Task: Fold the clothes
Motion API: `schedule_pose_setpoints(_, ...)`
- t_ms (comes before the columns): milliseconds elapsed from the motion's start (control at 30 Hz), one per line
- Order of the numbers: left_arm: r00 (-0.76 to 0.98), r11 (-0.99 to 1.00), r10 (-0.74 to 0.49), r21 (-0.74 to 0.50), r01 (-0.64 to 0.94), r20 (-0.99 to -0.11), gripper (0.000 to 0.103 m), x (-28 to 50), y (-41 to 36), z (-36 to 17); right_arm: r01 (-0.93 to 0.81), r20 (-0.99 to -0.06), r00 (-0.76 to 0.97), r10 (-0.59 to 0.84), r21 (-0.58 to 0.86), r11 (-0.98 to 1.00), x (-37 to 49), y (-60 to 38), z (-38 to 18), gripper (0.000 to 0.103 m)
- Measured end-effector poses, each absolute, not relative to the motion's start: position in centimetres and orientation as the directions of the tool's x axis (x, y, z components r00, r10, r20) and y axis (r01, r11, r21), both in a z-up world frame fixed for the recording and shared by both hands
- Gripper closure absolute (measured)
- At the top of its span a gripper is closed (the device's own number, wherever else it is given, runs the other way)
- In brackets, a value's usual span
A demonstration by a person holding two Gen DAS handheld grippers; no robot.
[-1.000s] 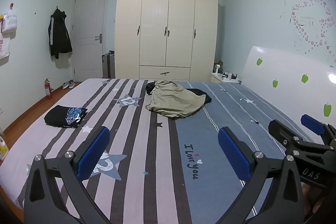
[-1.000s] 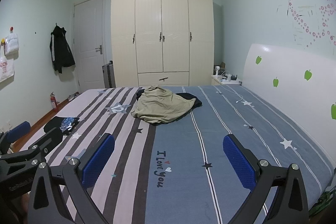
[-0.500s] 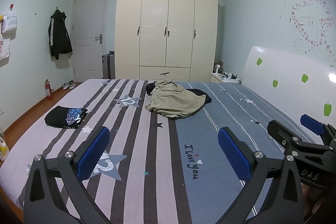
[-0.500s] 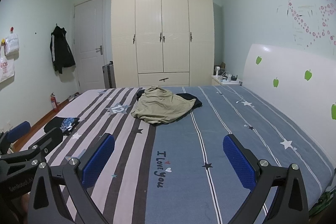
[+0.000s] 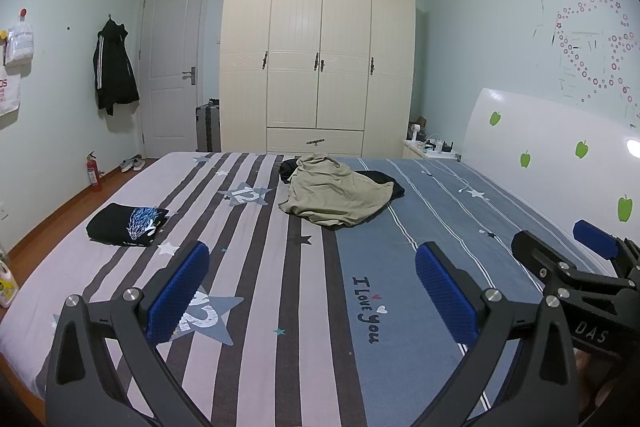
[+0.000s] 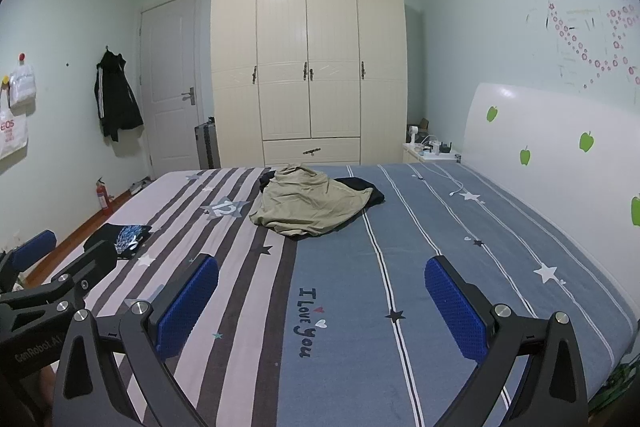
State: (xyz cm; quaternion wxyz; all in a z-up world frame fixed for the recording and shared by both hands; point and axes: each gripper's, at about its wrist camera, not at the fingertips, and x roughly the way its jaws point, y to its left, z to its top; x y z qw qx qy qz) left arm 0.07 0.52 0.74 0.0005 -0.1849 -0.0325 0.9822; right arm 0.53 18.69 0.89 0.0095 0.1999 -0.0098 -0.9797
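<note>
1. Two tools in view, both held low over the near end of the bed [image 5: 256,367]. Left tool [image 5: 312,291]: blue pads spread wide, nothing between them. Right tool [image 6: 322,301]: likewise spread wide, gripping nothing.
2. Change over the last second: practically none. Both views are framed as they were, tools in the same stance, garments undisturbed. Judgement: the work on this pile has not started; this is a pause or set-up ahead of the reach.
3. Khaki garment [image 5: 336,193]: crumpled heap near the middle of the far half of the bed, astride the line where striped cover meets blue cover, well apart from both tools. Long axis runs roughly from far-left to near-right across the bed; a bunched peak, possibly collar or waistband, sits at the far end, and the loose hem spreads toward the tools. Which end is the top cannot be told for certain.
4. Dark garment [image 5: 390,183]: lies beneath the khaki one, showing at its far-left and right edges.
5. Folded black printed shirt [image 5: 126,223]: flat, on the striped side to the left, apart from the heap. Judged already finished.
6. Next requirement, as judged: both tools travel forward to the heap and take the khaki layer off the dark one.
</note>
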Motion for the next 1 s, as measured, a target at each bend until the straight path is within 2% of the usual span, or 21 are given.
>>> schedule_pose_setpoints(1000, -0.936, -0.998, 0.011, -0.056, 0.009, -0.352, 0.001, 0.35, 0.76, 1.23, 0.009, -0.384, -0.923, -0.02, 0.03, -0.999, 1.0, 18.82, 0.81, 0.001)
